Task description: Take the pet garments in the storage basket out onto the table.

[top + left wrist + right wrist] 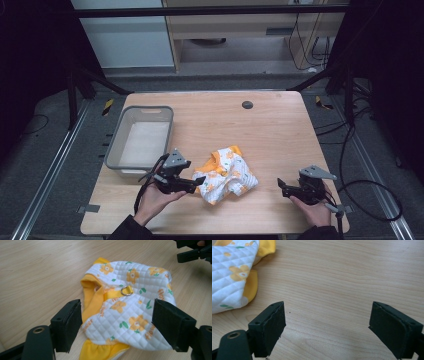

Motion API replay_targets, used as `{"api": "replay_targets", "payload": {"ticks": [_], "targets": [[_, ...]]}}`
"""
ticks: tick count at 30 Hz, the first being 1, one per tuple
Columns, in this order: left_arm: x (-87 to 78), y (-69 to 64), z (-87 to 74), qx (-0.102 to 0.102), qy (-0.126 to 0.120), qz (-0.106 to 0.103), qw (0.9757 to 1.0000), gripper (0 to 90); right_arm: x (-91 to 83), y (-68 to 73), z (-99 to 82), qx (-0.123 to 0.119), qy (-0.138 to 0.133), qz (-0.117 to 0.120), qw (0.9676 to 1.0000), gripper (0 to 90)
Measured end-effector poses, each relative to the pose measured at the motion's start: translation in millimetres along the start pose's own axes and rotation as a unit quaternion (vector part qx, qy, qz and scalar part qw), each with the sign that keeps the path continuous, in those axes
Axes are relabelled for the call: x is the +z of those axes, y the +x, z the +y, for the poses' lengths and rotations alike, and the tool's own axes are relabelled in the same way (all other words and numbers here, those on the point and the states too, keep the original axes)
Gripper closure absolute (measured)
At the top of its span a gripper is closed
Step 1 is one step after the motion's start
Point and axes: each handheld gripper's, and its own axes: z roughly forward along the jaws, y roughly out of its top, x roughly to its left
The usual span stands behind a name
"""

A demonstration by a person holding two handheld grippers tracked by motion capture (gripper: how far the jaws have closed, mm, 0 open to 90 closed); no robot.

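A small quilted garment [227,172], white with orange flowers and yellow trim, lies crumpled on the wooden table [280,130] near its front. A metal ring [126,290] sits on a yellow strap on the garment [130,305]. My left gripper [199,181] is at the garment's left edge, held in a hand. In the left gripper view this gripper [116,325] has its jaws wide apart, with the cloth seen between them and neither pad pressing on it. My right gripper [282,187] is open over bare wood, right of the garment [232,272]; nothing lies between its jaws [327,327].
A grey plastic basket [112,145] stands at the table's left, behind my left hand. A round black cap [247,104] is set in the tabletop at the back. Cables lie on the floor to the right [370,200].
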Motion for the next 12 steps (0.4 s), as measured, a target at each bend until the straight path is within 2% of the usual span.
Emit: {"api": "replay_targets", "payload": {"ticks": [7, 12], "targets": [[-8.9, 3.5, -19.2, -0.013, -0.005, 0.009, 0.9999, 22.9, 0.8, 1.0, -0.5, -0.005, 0.002, 0.000, 1.0000, 13.2], [-14.1, 8.9, -33.8, -0.023, 0.002, 0.014, 0.9996, 22.6, 1.1, 2.5, -0.9, -0.010, 0.005, 0.000, 0.9999, 12.8]]}}
